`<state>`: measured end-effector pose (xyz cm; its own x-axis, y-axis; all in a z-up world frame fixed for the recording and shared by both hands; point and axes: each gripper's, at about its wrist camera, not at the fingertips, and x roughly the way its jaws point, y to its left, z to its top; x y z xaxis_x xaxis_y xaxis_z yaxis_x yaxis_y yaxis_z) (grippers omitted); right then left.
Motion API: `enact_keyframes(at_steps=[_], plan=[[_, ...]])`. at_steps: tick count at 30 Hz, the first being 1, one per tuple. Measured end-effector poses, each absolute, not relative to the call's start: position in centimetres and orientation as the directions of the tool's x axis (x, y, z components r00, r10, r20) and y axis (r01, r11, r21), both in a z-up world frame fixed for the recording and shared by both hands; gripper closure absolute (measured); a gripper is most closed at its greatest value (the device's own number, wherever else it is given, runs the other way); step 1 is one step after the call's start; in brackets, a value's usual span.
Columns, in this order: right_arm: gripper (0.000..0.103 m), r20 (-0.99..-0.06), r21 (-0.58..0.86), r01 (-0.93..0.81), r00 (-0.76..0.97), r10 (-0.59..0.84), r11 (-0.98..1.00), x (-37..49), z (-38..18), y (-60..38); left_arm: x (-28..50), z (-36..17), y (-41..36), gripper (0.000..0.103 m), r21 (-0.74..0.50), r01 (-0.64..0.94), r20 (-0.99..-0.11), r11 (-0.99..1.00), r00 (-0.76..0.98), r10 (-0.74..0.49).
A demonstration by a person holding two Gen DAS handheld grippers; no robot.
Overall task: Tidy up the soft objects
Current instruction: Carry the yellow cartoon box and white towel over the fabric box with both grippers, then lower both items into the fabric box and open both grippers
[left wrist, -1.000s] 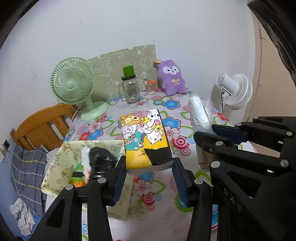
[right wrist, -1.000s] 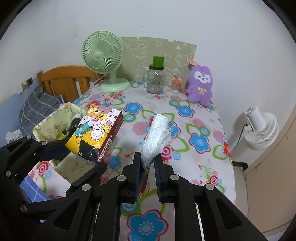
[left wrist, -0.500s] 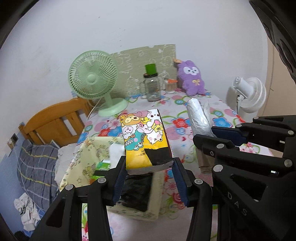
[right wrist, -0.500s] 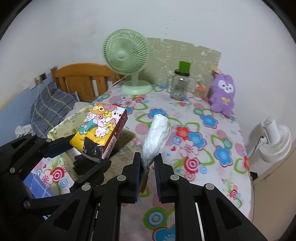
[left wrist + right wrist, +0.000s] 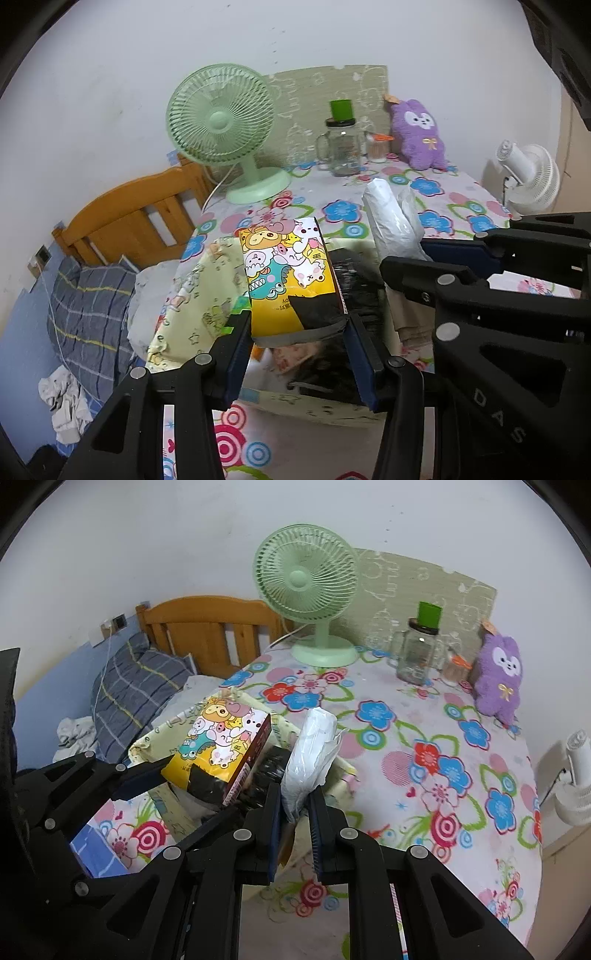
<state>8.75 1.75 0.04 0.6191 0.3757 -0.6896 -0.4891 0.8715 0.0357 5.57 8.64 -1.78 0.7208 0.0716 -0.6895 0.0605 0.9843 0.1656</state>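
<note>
My left gripper (image 5: 297,332) is shut on a yellow cartoon-printed tissue pack (image 5: 288,280) and holds it above a pale yellow fabric basket (image 5: 199,295). The basket holds a black packet (image 5: 354,284) and other items I cannot make out. My right gripper (image 5: 293,812) is shut on a white plastic-wrapped pack (image 5: 310,749), also above the basket (image 5: 162,731), just right of the tissue pack (image 5: 218,749). The white pack also shows in the left wrist view (image 5: 391,221).
A floral tablecloth (image 5: 424,746) covers the table. At the back stand a green fan (image 5: 306,590), a glass jar with green lid (image 5: 419,650) and a purple plush (image 5: 498,675). A white fan (image 5: 576,775) is right; a wooden bed (image 5: 207,627) is left.
Both grippers, still holding their packs, have moved left over the basket. The basket now sits directly beneath them and its black packet shows under the tissue pack.
</note>
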Motion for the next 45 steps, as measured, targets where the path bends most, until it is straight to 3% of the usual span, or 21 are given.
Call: enact_keyframes(at_steps=[15, 17, 21, 23, 25, 28, 32, 35, 45], plan=[[0.086, -0.718, 0.092, -0.567, 0.532, 0.449, 0.818, 10.7, -2.4, 6.2, 6.8, -4.1, 12.7, 0.048, 0.19, -0.018, -0.733, 0.982, 0.663, 0.154], [0.086, -0.714, 0.101, -0.582, 0.522, 0.466, 0.807, 10.9, -2.6, 6.8, 6.8, -4.2, 13.2, 0.036, 0.185, -0.031, -0.734, 0.982, 0.661, 0.159], [0.084, -0.699, 0.126, -0.608, 0.506, 0.505, 0.784, 11.1, -2.8, 7.7, 6.7, -4.1, 13.9, 0.028, 0.176, -0.056, -0.73, 0.983, 0.663, 0.168], [0.076, -0.694, 0.128, -0.617, 0.503, 0.514, 0.776, 11.1, -2.8, 7.9, 6.6, -4.0, 14.0, 0.025, 0.171, -0.056, -0.73, 0.984, 0.664, 0.165], [0.051, -0.696, 0.116, -0.615, 0.51, 0.506, 0.78, 11.1, -2.8, 7.9, 6.5, -3.9, 13.9, 0.023, 0.175, -0.053, -0.724, 0.983, 0.669, 0.165], [0.04, -0.69, 0.118, -0.593, 0.528, 0.496, 0.796, 11.0, -2.8, 7.3, 6.3, -3.6, 13.3, 0.02, 0.188, -0.039, -0.713, 0.981, 0.682, 0.164], [0.034, -0.685, 0.117, -0.572, 0.545, 0.483, 0.812, 10.9, -2.5, 6.4, 6.1, -3.2, 12.6, 0.016, 0.189, -0.022, -0.699, 0.982, 0.699, 0.151], [0.023, -0.676, 0.096, -0.544, 0.579, 0.456, 0.834, 10.6, -2.1, 5.5, 6.0, -2.9, 11.9, 0.015, 0.189, -0.016, -0.689, 0.982, 0.71, 0.144], [0.02, -0.679, 0.068, -0.437, 0.639, 0.362, 0.897, 9.7, -1.2, 1.7, 5.8, -2.2, 8.9, 0.012, 0.149, 0.033, -0.667, 0.988, 0.741, 0.076]])
